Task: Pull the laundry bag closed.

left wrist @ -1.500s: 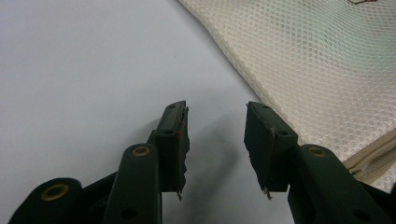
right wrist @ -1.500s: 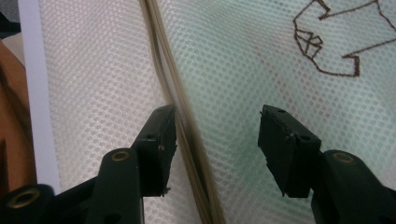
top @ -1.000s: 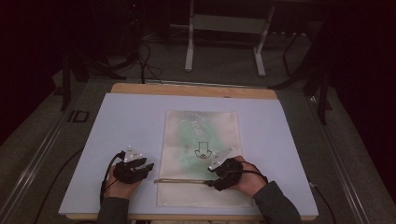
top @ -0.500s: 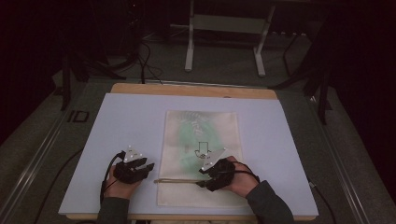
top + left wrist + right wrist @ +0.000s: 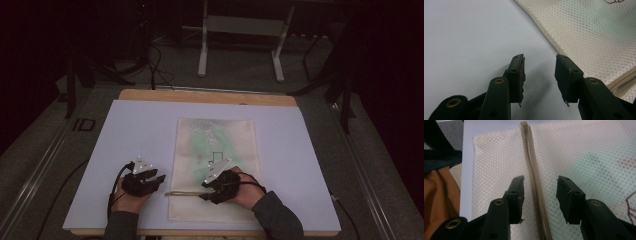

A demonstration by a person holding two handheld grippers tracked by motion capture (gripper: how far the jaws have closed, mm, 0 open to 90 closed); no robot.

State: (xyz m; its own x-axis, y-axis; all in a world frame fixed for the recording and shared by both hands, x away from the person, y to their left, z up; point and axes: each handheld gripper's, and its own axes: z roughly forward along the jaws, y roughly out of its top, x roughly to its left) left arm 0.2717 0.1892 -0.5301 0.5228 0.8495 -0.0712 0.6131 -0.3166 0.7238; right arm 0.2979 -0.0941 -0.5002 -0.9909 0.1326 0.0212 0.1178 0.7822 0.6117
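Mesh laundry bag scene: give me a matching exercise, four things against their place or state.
Things:
1. left gripper
2. right gripper
3. zipper
4. mesh laundry bag

Places or states:
A. runs across the bag near its edge closest to the person
B. open over bare white table surface, just beside the bag's edge
C. lies flat on the table, something green showing inside
D. open, jaws on either side of the zipper

Pairs: 1-B, 2-D, 3-A, 4-C
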